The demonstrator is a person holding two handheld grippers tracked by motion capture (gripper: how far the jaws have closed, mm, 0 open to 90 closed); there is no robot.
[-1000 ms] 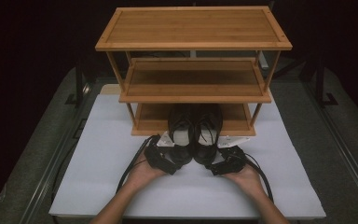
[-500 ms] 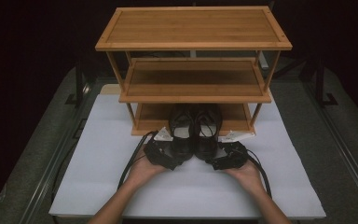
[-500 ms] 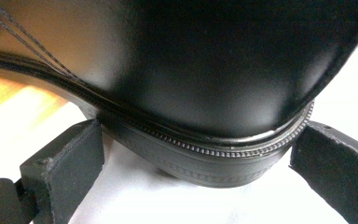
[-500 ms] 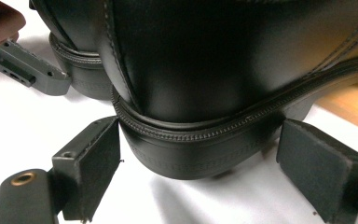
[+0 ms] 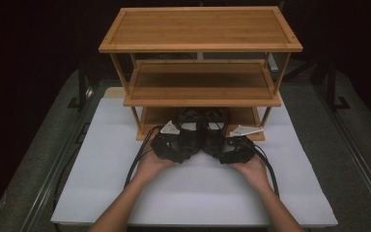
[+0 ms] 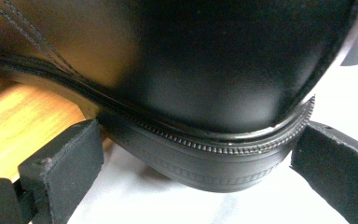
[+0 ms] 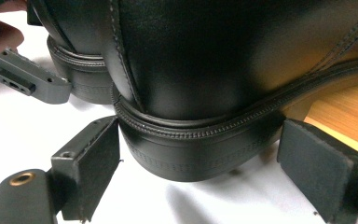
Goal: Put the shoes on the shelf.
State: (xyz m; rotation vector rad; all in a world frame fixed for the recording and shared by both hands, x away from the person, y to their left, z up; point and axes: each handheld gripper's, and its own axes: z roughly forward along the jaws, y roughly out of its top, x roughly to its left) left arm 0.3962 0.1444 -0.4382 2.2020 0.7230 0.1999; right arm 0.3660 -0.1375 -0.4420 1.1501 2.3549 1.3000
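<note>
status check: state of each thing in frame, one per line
Left black leather shoe: upright, heel end on the white mat, toe on the bottom shelf, between open jaws.
Right black leather shoe: same, beside it.
Left gripper: open, straddling the heel.
Right gripper: open, straddling the heel.
Three-tier bamboo rack: upright, upper shelves bare.

dim room, dark surround; overhead light brightens the white rectangular table mat (image 5: 101,193) and three-tier bamboo shoe rack (image 5: 200,29). soft glare sheens the glossy black leather shoe (image 6: 223,70); close foreground slightly blurred.
</note>
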